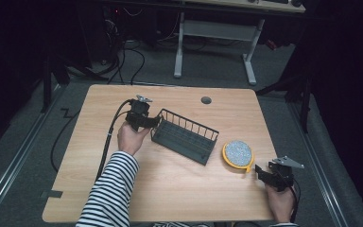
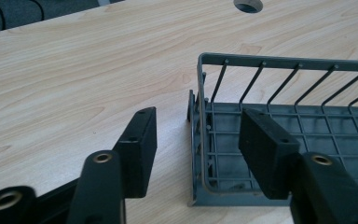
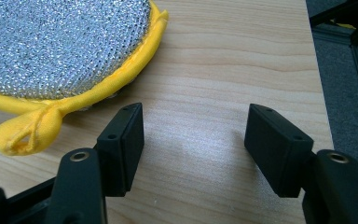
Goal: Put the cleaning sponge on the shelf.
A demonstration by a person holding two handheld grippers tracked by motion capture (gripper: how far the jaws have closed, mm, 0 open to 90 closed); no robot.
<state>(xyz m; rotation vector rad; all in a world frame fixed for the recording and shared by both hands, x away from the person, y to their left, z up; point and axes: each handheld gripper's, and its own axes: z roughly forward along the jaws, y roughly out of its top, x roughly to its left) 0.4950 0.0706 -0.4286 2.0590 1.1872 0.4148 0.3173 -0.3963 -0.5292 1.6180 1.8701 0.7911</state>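
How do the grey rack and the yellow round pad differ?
The rack is dark grey, rectangular and made of open wire bars; the pad is round, yellow-edged and sparkly silver. The left gripper straddles the rack's end wall; the right gripper sits beside the pad, apart. Both rest on the table.

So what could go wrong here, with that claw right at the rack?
The left claw stands open astride the end wall of the grey wire rack; closing off-centre might tip or slide the light rack. If it slides, it could bump the yellow-rimmed scouring pad lying close by. The right claw is open beside the pad's loop and may snag it.
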